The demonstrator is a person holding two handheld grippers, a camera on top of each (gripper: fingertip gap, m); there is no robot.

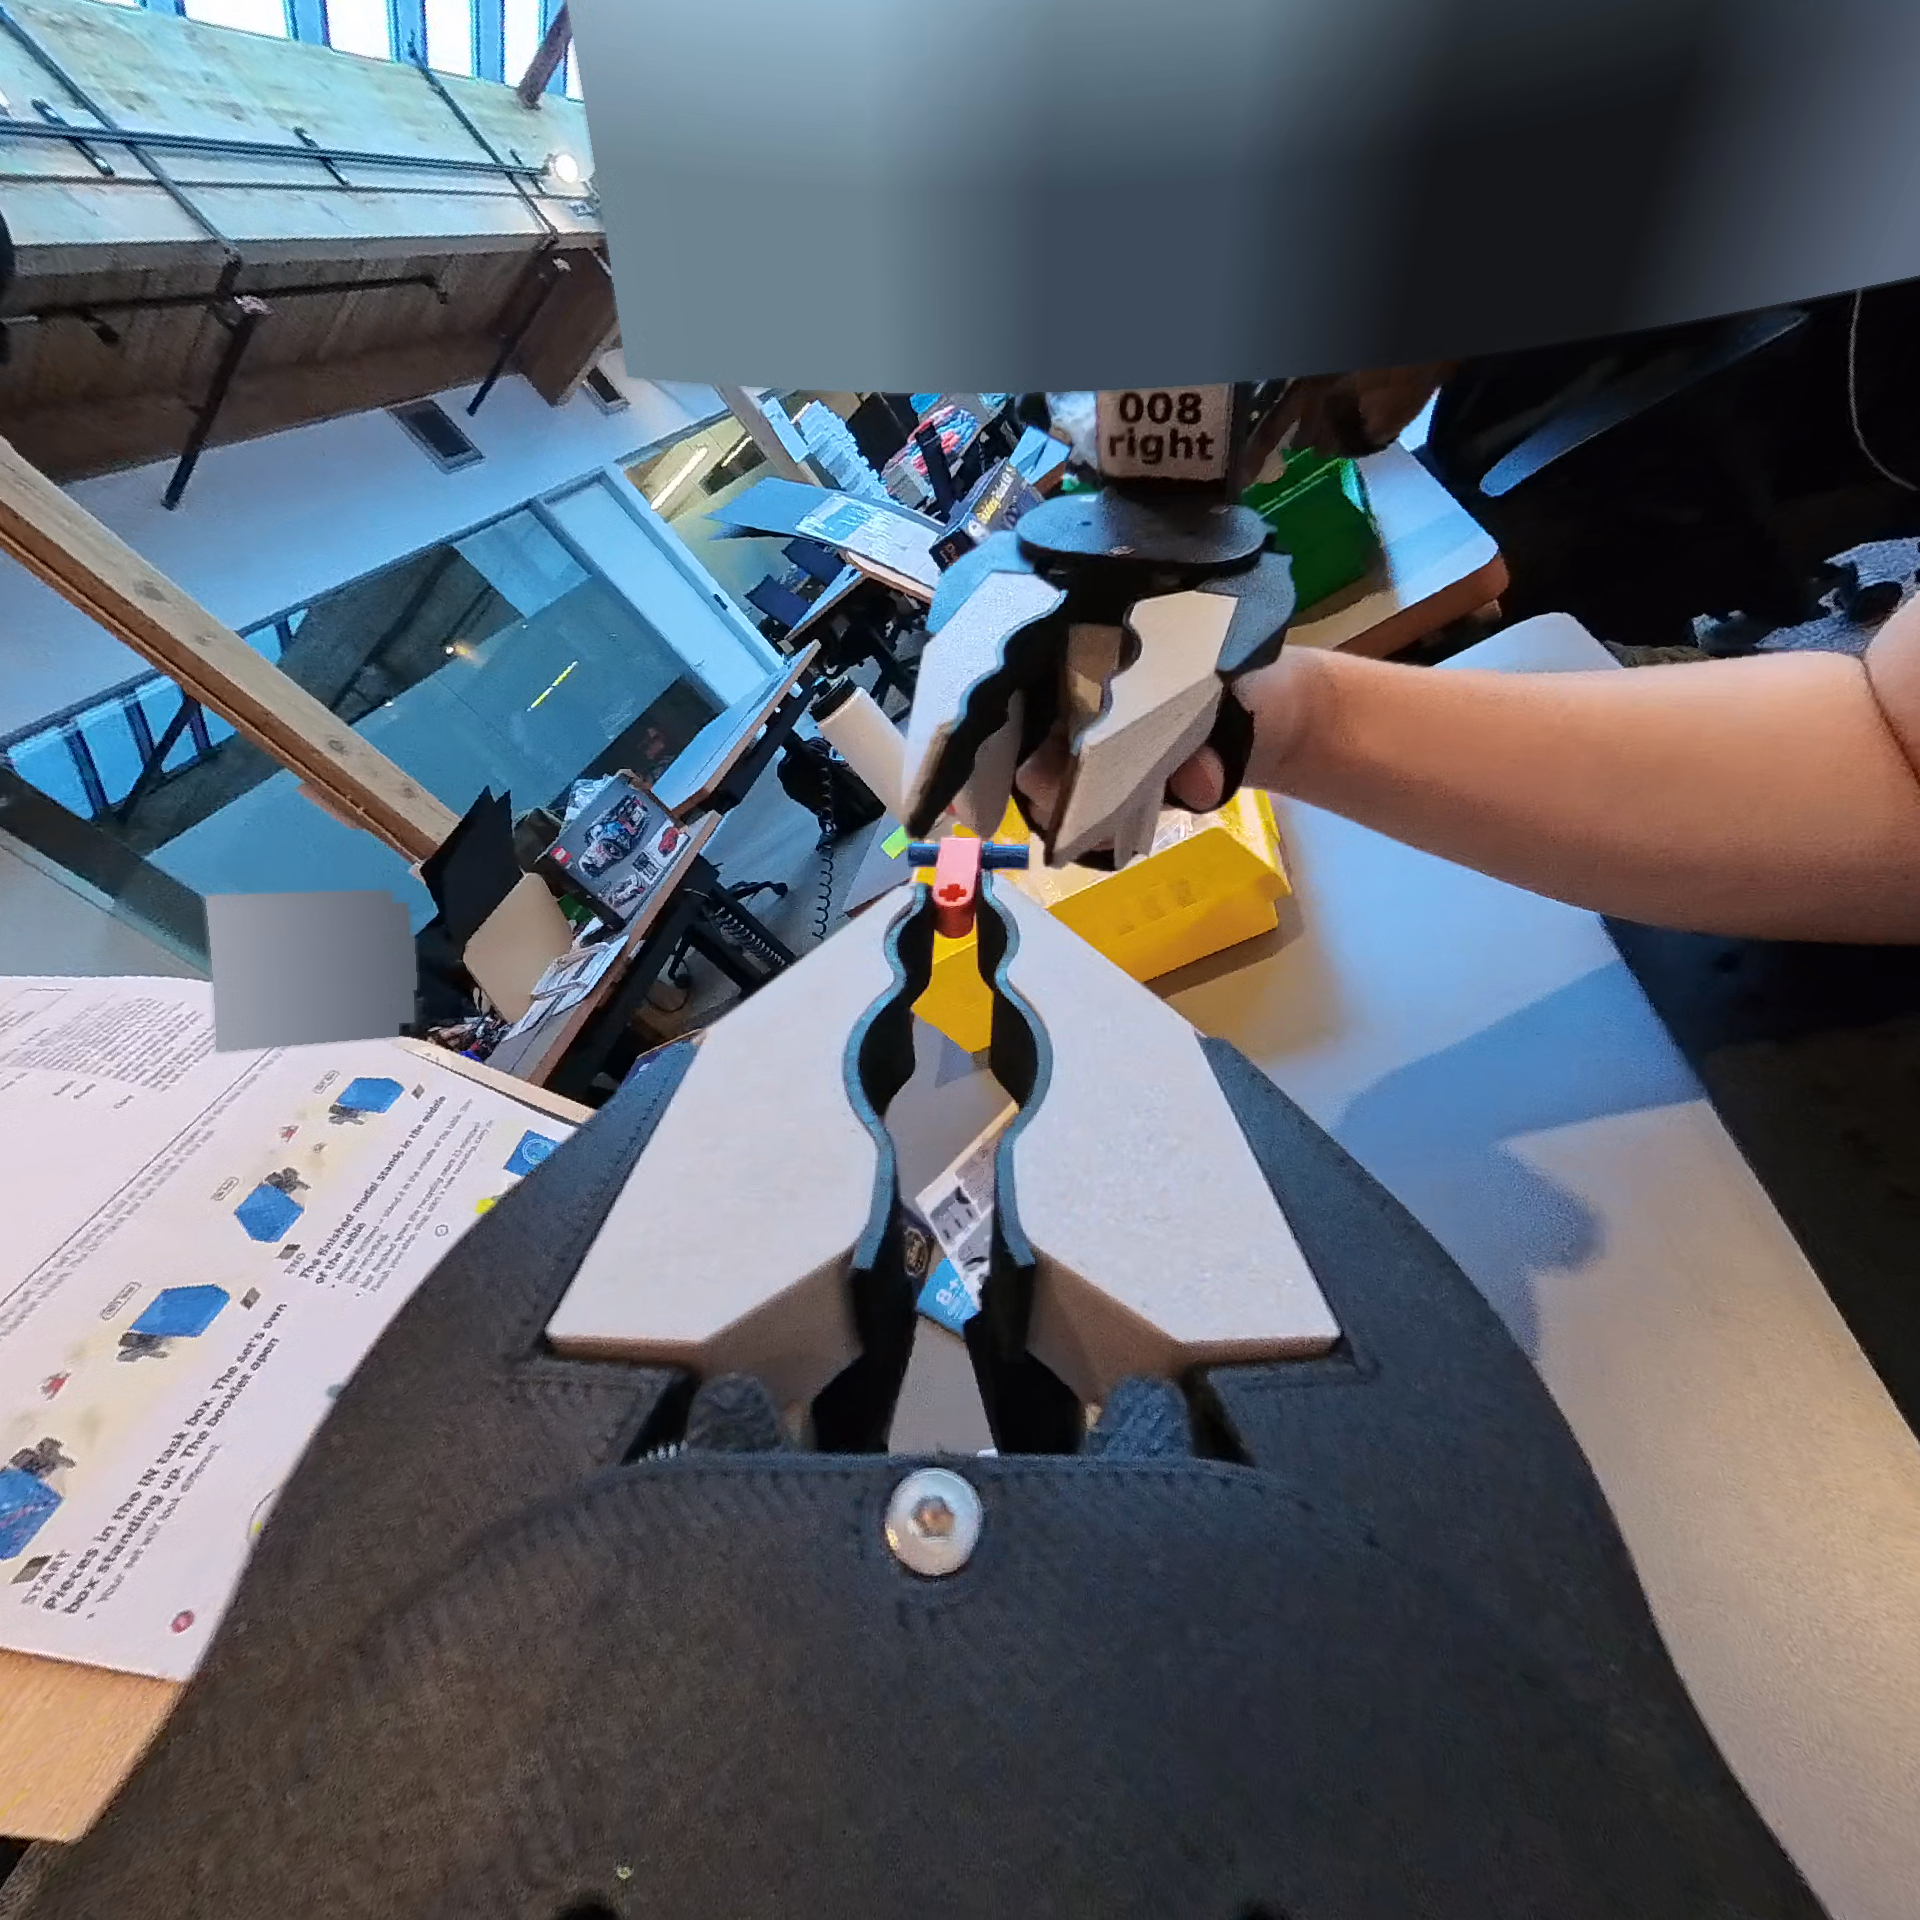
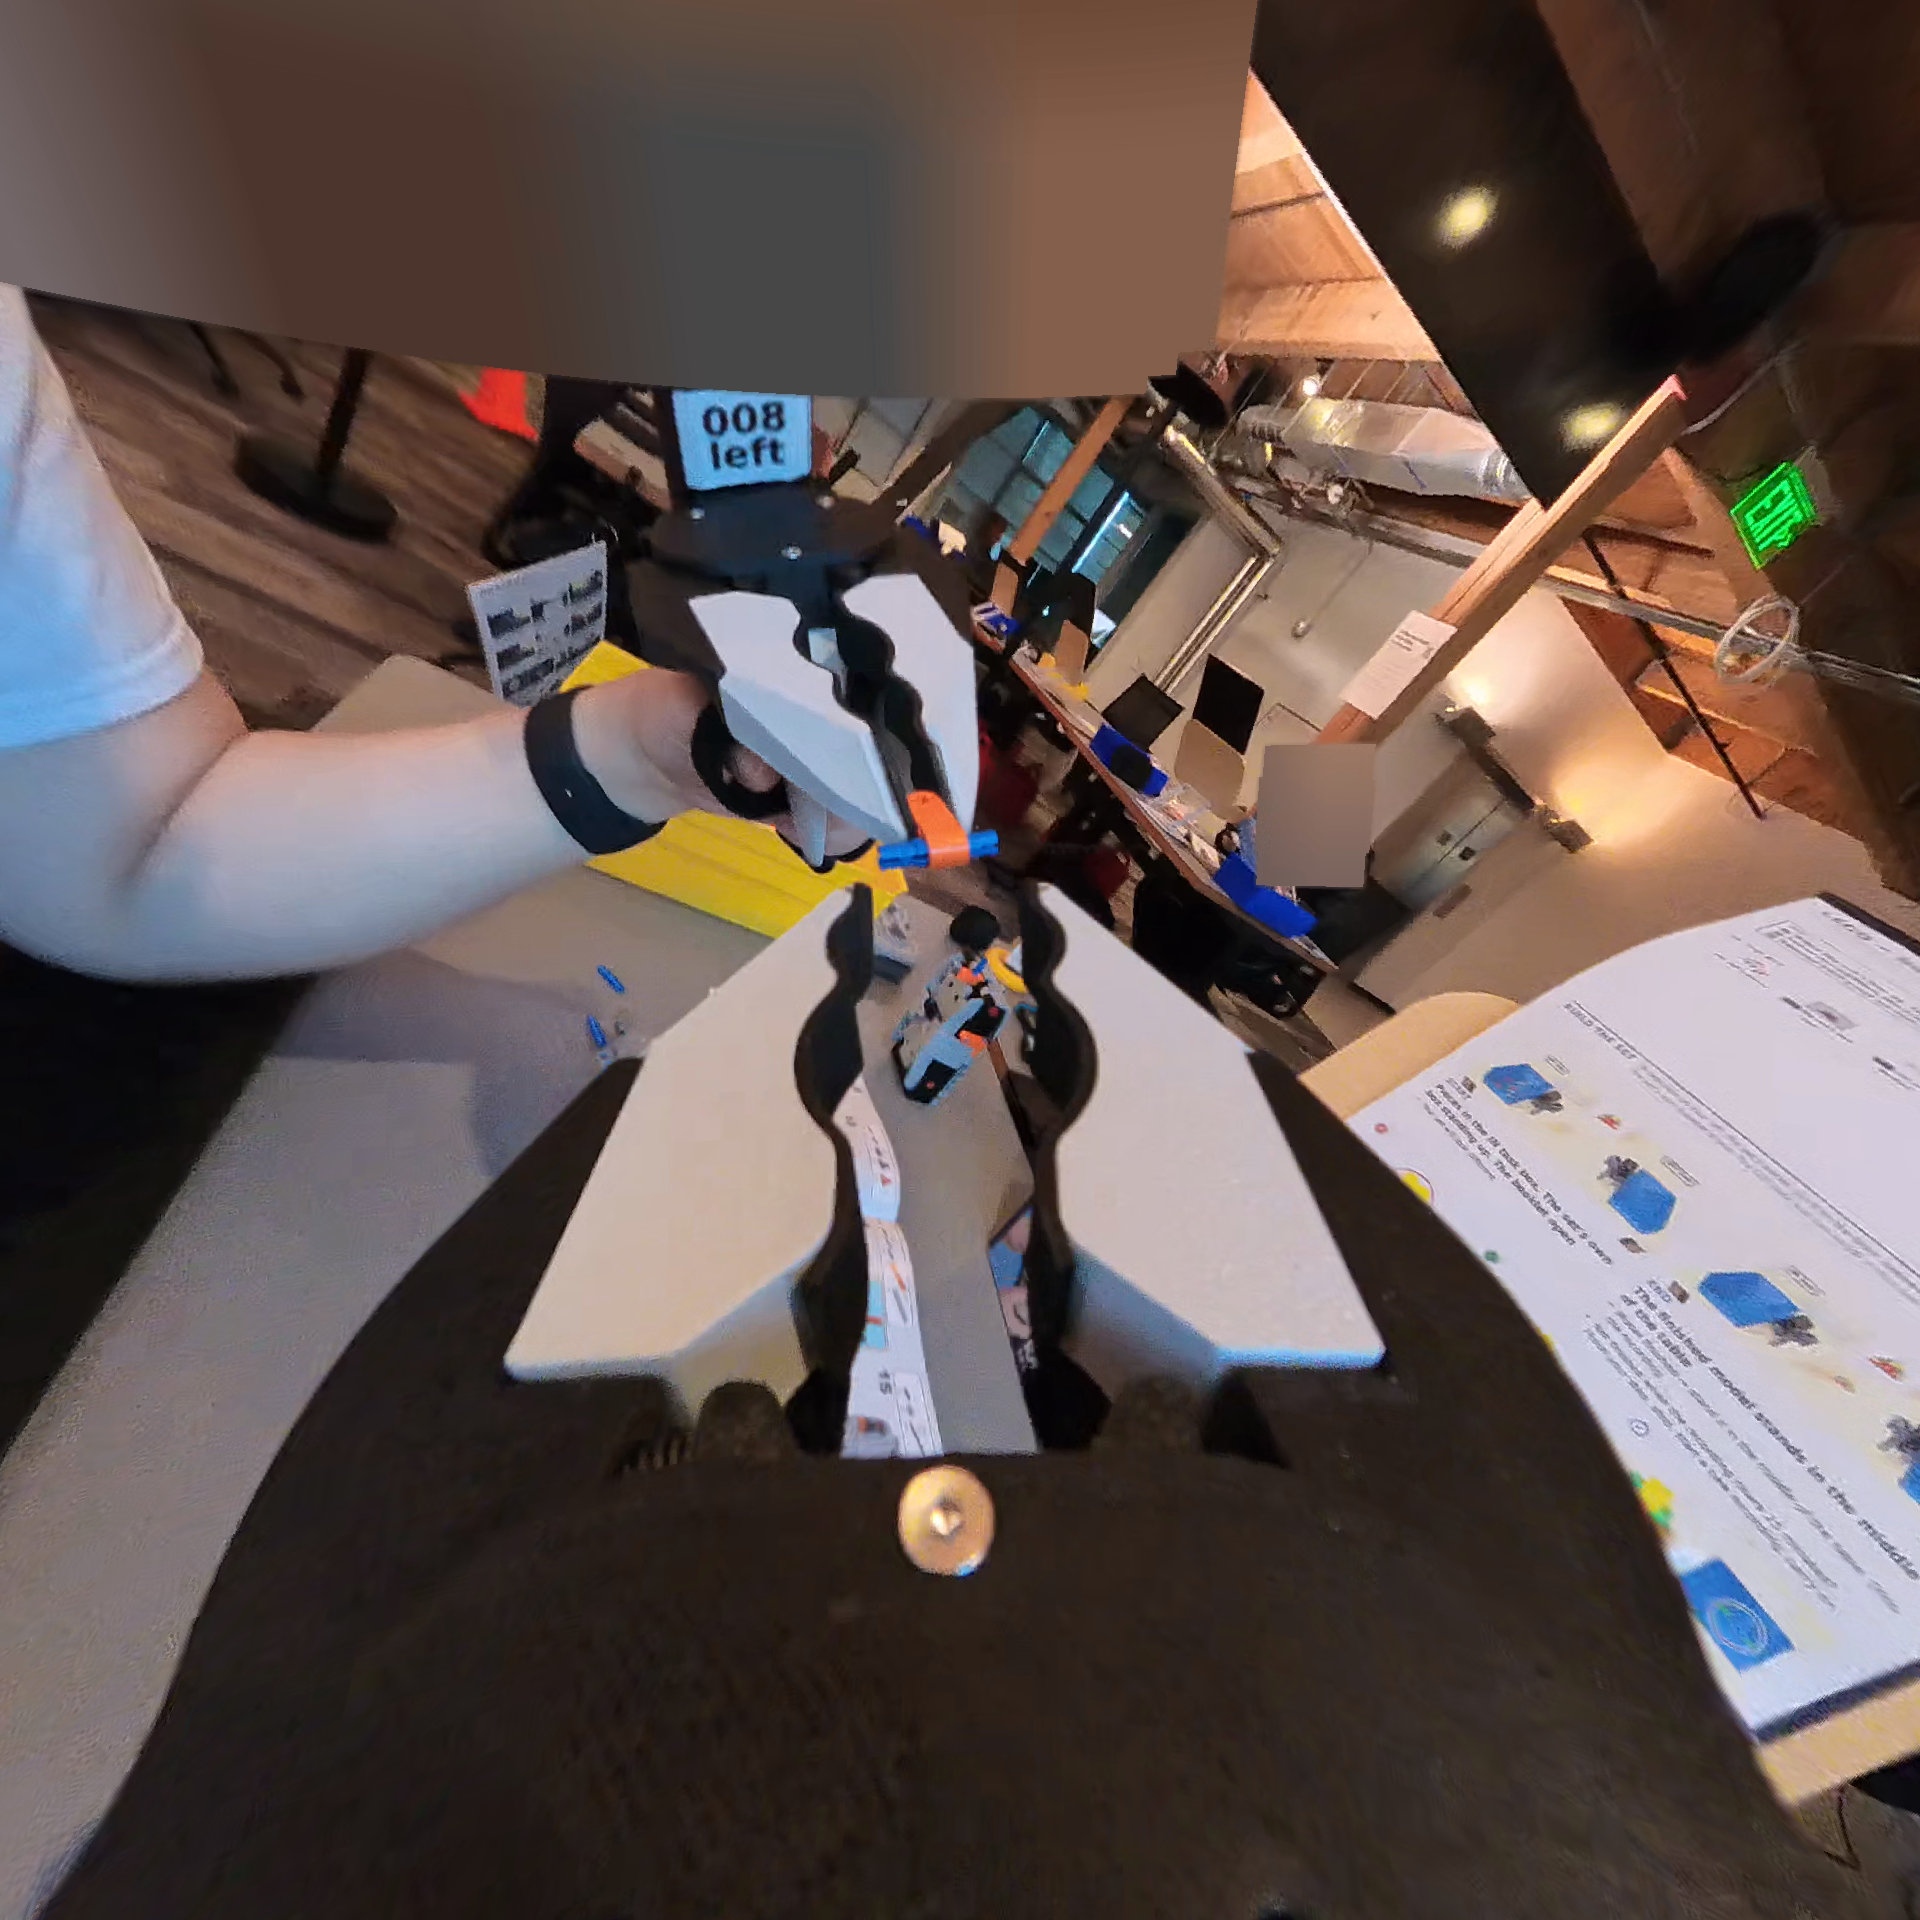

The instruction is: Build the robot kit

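Observation:
My left gripper (image 1: 951,896) is shut on a small orange-red connector (image 1: 954,881) with a blue pin (image 1: 1006,854) pushed crosswise through it, held up in the air. The same piece (image 2: 932,831) shows in the right wrist view at the left gripper's (image 2: 928,823) tips. My right gripper (image 2: 945,912) is open and empty, its tips just short of the blue pin (image 2: 902,854). In the left wrist view the right gripper (image 1: 997,836) hangs right above the connector, jaws apart. A small grey and orange model (image 2: 951,1029) lies on the table below.
A yellow bin (image 1: 1164,914) sits on the grey table (image 1: 1558,1143) behind the grippers. A printed instruction sheet (image 1: 208,1299) lies on a board to one side. Loose blue pins (image 2: 603,1003) and an open booklet (image 2: 883,1247) lie on the table. A green bin (image 1: 1320,530) stands farther back. Left and right tips are no more than a few centimetres apart.

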